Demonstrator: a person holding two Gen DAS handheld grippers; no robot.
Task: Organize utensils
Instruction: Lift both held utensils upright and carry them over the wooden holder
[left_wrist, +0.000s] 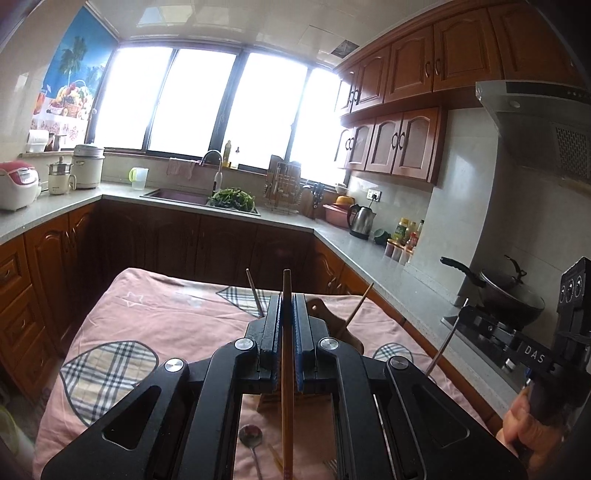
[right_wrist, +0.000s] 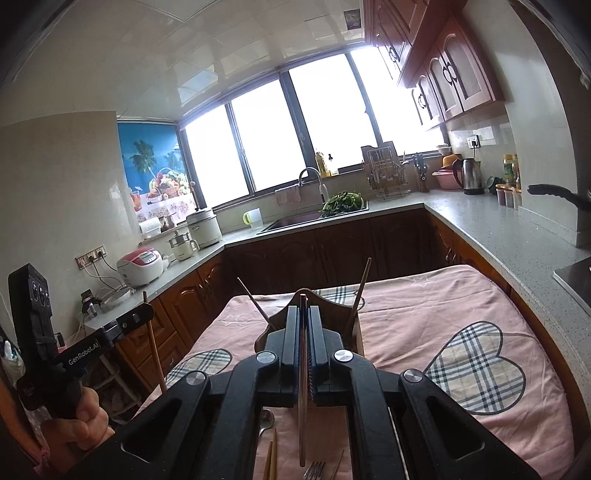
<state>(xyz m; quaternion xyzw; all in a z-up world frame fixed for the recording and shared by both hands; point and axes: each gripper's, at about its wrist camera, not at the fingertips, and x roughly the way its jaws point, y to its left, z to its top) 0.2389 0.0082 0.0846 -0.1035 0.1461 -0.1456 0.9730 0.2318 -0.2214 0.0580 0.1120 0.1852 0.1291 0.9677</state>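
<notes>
My left gripper (left_wrist: 287, 301) is shut on a wooden chopstick (left_wrist: 287, 369) that stands upright between its pads. My right gripper (right_wrist: 303, 312) is shut on a thin dark chopstick (right_wrist: 303, 417), also upright. Both hang above a pink cloth-covered table (right_wrist: 424, 317). Just ahead stands a wooden utensil holder (right_wrist: 332, 306) with two chopsticks (right_wrist: 360, 291) leaning out of it. A spoon (left_wrist: 251, 437), a fork (right_wrist: 314, 470) and loose chopsticks (right_wrist: 271, 456) lie on the cloth below the grippers. The right gripper also shows at the right of the left view (left_wrist: 465, 314), the left gripper at the left of the right view (right_wrist: 144, 314).
Kitchen counters (left_wrist: 369, 258) wrap around the table on three sides, with a sink (left_wrist: 177, 194), greens (left_wrist: 232, 197), a kettle (left_wrist: 362, 220), a rice cooker (left_wrist: 16, 184) and a wok (left_wrist: 513, 295) on the stove at right.
</notes>
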